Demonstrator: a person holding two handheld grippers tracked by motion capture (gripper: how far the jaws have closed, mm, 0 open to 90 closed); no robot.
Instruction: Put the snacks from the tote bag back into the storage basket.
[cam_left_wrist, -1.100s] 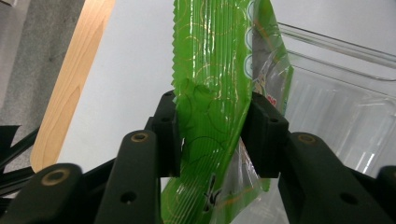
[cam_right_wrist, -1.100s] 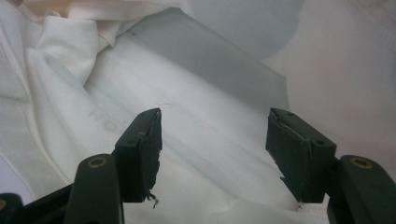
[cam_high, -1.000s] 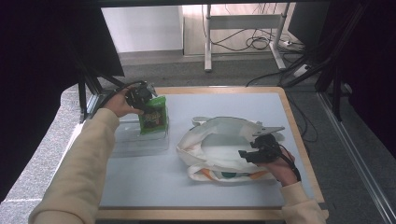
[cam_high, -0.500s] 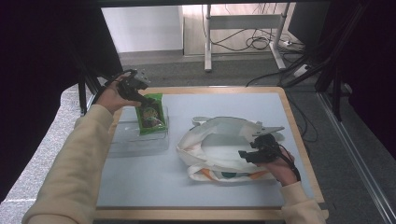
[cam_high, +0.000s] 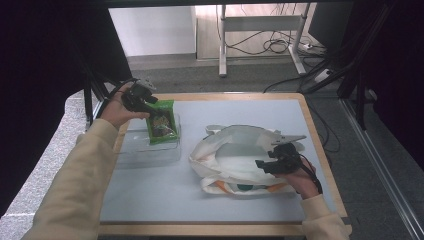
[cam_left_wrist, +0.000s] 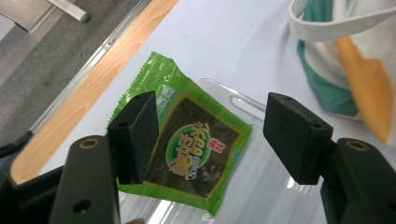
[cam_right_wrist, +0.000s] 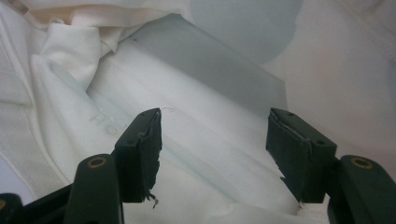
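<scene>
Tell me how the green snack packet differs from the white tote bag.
The green snack packet is small, flat and sealed; the white tote bag is far larger, crumpled and gaping open. The packet rests on a clear plastic tray, the bag directly on the table. The packet is glossy green, the bag white cloth with orange and green trim. Both lie ungripped.

Your sleeves (cam_high: 75, 175) are pale cream, loose and long, reaching to the wrists. Each tool is matte black: the left tool (cam_left_wrist: 210, 135) has two blocky rectangular pads on arms with round screw holes, and the right tool (cam_right_wrist: 215, 154) matches it, its pad edges frayed. A grey plate tops the left one.
</scene>
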